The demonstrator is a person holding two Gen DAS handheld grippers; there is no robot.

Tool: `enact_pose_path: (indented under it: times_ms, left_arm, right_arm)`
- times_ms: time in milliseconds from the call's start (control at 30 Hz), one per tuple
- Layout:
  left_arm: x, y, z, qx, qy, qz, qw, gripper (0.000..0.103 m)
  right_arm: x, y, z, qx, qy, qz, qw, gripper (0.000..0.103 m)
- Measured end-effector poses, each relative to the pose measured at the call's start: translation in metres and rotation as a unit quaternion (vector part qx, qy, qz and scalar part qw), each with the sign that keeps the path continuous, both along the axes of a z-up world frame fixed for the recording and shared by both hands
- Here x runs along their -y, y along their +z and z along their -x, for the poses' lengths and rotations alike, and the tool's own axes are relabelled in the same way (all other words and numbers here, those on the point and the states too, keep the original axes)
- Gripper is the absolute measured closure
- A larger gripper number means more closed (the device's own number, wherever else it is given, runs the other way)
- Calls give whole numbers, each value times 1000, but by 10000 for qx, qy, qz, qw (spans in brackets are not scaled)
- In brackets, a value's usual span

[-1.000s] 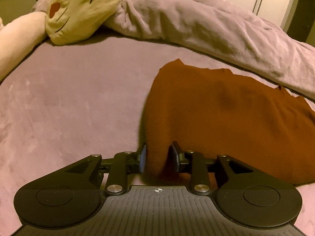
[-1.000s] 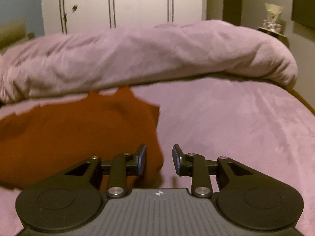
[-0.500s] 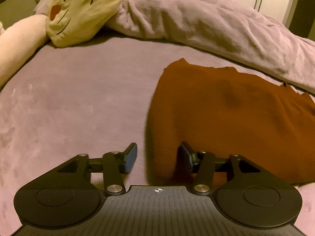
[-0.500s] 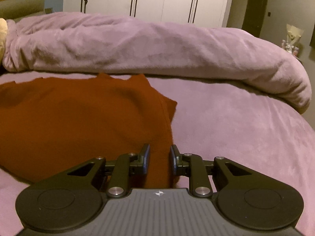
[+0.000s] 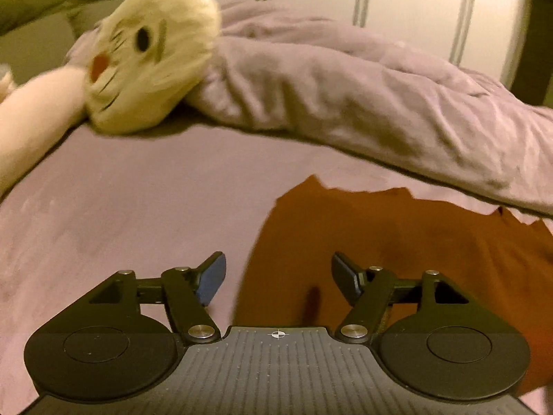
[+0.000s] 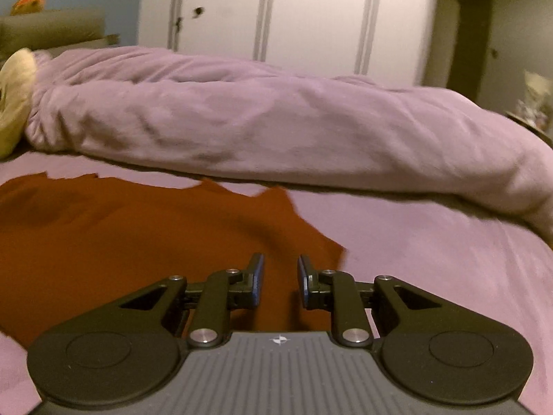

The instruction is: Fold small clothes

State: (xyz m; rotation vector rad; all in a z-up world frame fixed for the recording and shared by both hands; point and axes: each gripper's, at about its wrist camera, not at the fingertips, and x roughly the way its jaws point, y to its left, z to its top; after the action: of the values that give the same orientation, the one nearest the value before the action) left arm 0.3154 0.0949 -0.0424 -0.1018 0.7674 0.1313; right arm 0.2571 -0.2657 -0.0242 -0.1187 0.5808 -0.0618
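Note:
A rust-brown garment (image 5: 397, 249) lies flat on the purple bed sheet (image 5: 121, 214); it also shows in the right wrist view (image 6: 121, 242). My left gripper (image 5: 278, 276) is wide open and empty, over the garment's left near edge. My right gripper (image 6: 280, 282) is over the garment's right near corner, with a gap between its jaws and nothing visibly pinched between them.
A rolled purple duvet (image 5: 363, 103) lies across the bed behind the garment, also in the right wrist view (image 6: 276, 121). A yellow cat-face plush pillow (image 5: 148, 55) rests at the back left. White wardrobe doors (image 6: 276, 14) stand behind the bed.
My left gripper opened wide, let go of the garment's edge and lifted back. My right gripper narrowed over the right corner, then opened a little. Both views tilted upward.

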Motion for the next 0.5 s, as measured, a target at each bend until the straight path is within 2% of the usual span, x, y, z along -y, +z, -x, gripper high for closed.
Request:
enact_pose_path:
  times_ms: [100,200,267,300,400,433,500]
  left_arm:
    - [12,-7,-10,40,-275,-58,9996,21]
    - [12,-20,-18,-153,-423,-2,9990,17]
    - [5,-28,-21,-311,-157,-189,9992,21]
    - [-3,-30,-20,-381,138,-239,9989,22]
    - [-34,-22,-9,-282,751,345,9962,24]
    - [-42,-21,-5,-300,847,394,9952,24]
    - [-54,-22,2,-379,739,514,9952,23]
  right_arm:
    - [-6,-10,-23,-153,108,166,9997,83]
    - [-6,-25,-39,-486,-32,641,9968,83]
    - [-3,-33,-45,-593,-359,1111,9914,83]
    - [3,-34,-46,-630,-561,1186,9894,83]
    - [12,-18,-28,-545,-801,742,9925,83]
    - [8,-14,-19,-446,-765,759,9932,83]
    - [-2,-7,9,-277,-636,736,9949,82]
